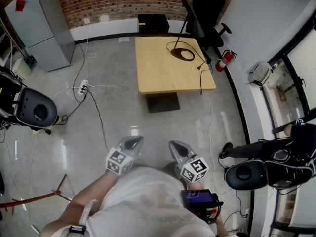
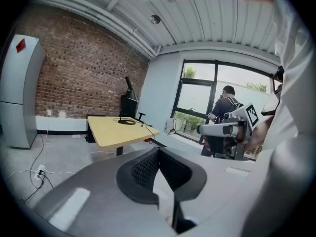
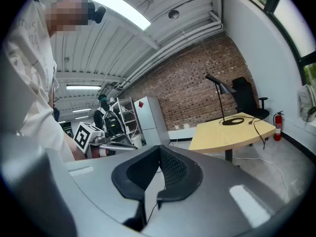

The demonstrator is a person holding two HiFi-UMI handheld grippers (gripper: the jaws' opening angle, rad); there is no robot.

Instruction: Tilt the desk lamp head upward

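Note:
The black desk lamp (image 1: 183,52) stands at the far right of the wooden table (image 1: 163,78), its ring base on the top and its thin arm leaning back toward the wall. In the left gripper view the lamp (image 2: 128,90) is small and far off; the right gripper view shows the lamp (image 3: 220,93) with its head drooping. My left gripper (image 1: 133,143) and right gripper (image 1: 177,146) are held close to my chest, well short of the table. Both are shut with nothing between the jaws, as the left gripper (image 2: 159,151) and right gripper (image 3: 159,150) show in their own views.
A black office chair (image 1: 208,8) and a red fire extinguisher (image 1: 225,60) stand right of the table. A grey cabinet (image 1: 40,27) is at the back left. A power strip (image 1: 83,88) with cables lies on the floor. A person (image 1: 279,154) is at the right.

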